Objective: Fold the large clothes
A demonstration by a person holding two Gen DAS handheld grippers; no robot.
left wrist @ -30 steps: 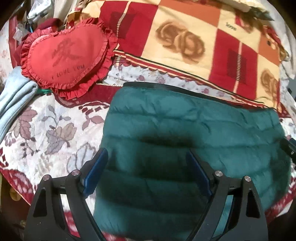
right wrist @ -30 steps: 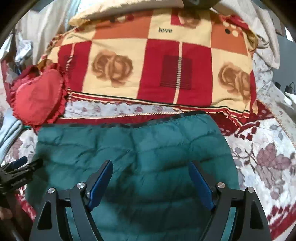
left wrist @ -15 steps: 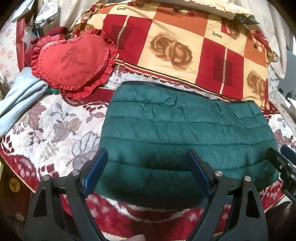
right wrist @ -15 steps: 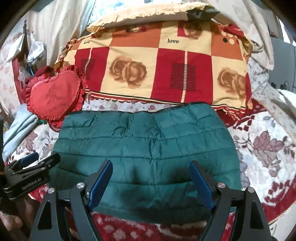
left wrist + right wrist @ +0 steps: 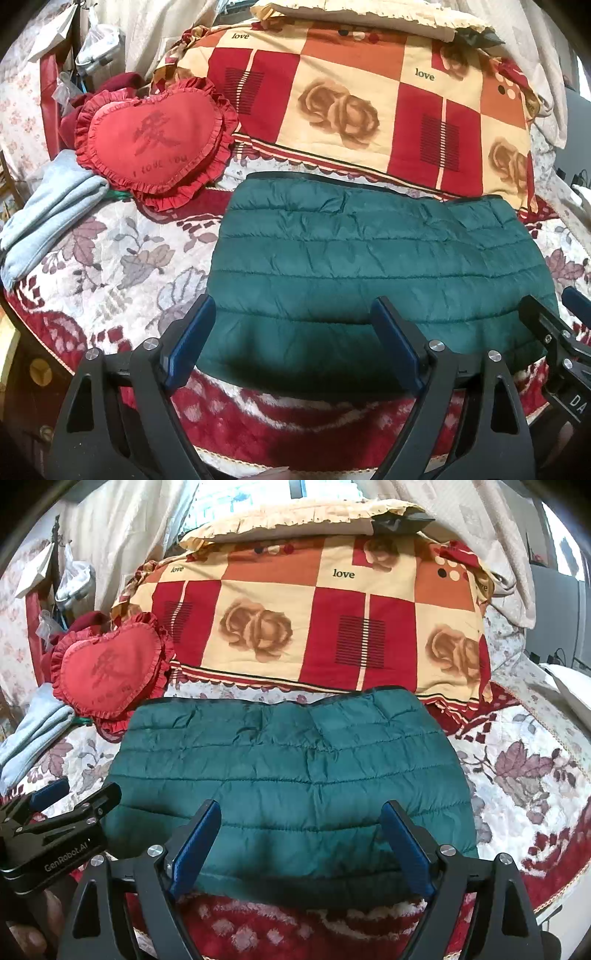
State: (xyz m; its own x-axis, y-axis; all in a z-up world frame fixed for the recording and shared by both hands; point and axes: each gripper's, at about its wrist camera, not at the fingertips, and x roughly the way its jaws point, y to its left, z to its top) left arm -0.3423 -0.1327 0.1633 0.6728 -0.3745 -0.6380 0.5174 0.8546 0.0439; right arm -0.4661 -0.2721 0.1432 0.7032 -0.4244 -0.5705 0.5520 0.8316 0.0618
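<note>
We see a green quilted jacket (image 5: 376, 266), puffy with horizontal stitch lines and a creased nylon sheen, folded into a rough rectangle in the centre of both frames, lying on the bed quilt (image 5: 110, 266), which is floral, pale with red border; left gripper (image 5: 291, 343) at lower centre of its frame, jaws wide, holding nothing, blue pads above the jacket's near edge; right gripper (image 5: 301, 843) likewise wide and holding nothing at lower centre; behind the jacket, upper centre, a checked red-and-cream pillow (image 5: 314, 627) with rose prints; upper left a frilled red heart cushion (image 5: 155, 144), fabric matte; far left a light-blue folded cloth (image 5: 48, 210), soft knit look.
</note>
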